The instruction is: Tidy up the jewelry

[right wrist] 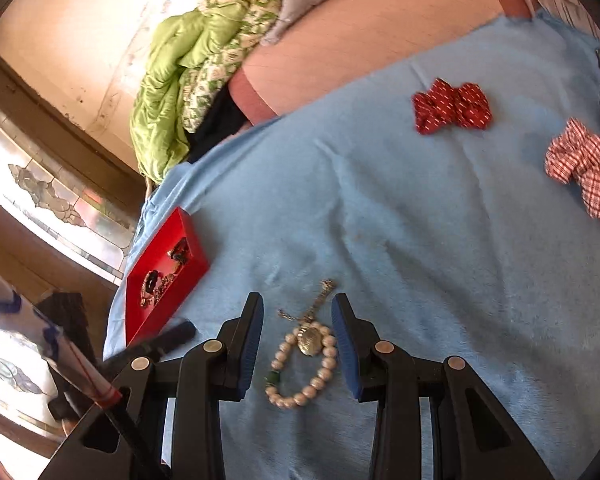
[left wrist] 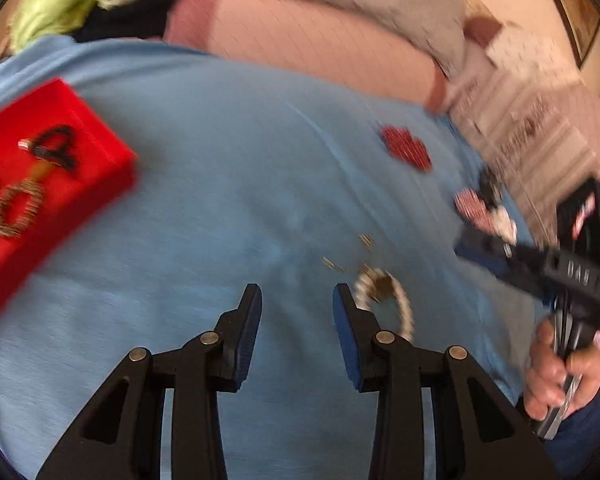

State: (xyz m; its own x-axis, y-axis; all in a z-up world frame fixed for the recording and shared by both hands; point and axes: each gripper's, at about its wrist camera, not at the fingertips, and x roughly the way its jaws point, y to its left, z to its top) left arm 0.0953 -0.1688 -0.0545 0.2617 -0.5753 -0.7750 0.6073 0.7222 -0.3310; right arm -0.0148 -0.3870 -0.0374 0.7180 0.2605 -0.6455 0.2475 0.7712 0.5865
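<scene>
The red tray (right wrist: 162, 280) lies near the left edge of the blue cloth (right wrist: 400, 220) and already holds several pieces: a dark looped piece (left wrist: 56, 148), a ring-shaped chain bracelet (left wrist: 18, 210) and some smaller bits that are too blurred to name. So I judge that part of the sorting is done.

To the right of the tray, towards the near edge of the cloth, the pearl bracelet (right wrist: 302, 364) still lies flat, with a gold locket (right wrist: 310, 340) on top of it and its thin chain (right wrist: 320, 296) running away from it. The left gripper (left wrist: 297, 296) hangs over bare cloth just left of these pieces, its fingers apart and holding nothing. The right gripper (right wrist: 297, 308) is directly above the bracelet with its fingers apart on both sides of it, not yet clamped. I think these pieces are next.

Further right, towards the far right corner, a red dotted bow (right wrist: 452, 108) and a checked bow (right wrist: 584, 172) remain on the cloth; whether they belong in the tray I cannot say.

The blue cloth covers what looks like a bed with a pink sheet (right wrist: 360, 40). A green quilt (right wrist: 188, 64) is bunched at the far left, beside a patterned glass window (right wrist: 48, 200) and a cream wall (right wrist: 80, 20).
</scene>
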